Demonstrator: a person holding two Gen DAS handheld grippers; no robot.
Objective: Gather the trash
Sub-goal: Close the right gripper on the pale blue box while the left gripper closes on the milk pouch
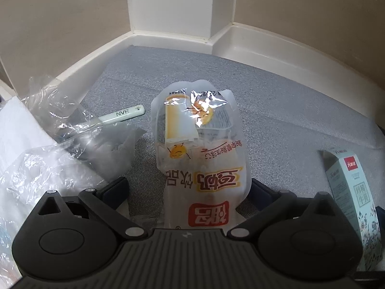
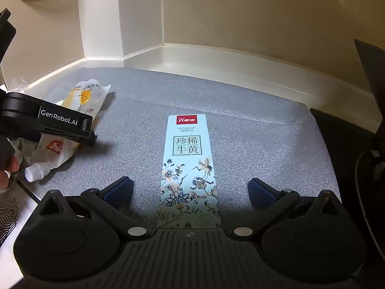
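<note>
A white and yellow drink pouch (image 1: 199, 144) lies on the grey fabric seat (image 1: 276, 110). Its lower part sits between the wide-spread fingers of my left gripper (image 1: 187, 187), and the blue pads stand clear of it. In the right wrist view the same pouch (image 2: 81, 101) lies at the left, capped spout (image 2: 35, 172) toward me, under the left gripper's black frame. A long pale-blue carton (image 2: 187, 159) with a red label and crane drawings lies flat between the fingers of my right gripper (image 2: 190, 189), which is open and not touching it. The carton (image 1: 353, 192) also shows at the left view's right edge.
Crumpled clear plastic wrap (image 1: 48, 120), a grey bag (image 1: 108, 144) and a white stick marked NVR (image 1: 120, 115) lie left of the pouch. White skirting (image 1: 264, 48) and beige walls close the far side. A dark object (image 2: 349, 144) stands at the right. A hand (image 2: 7, 171) shows at the left.
</note>
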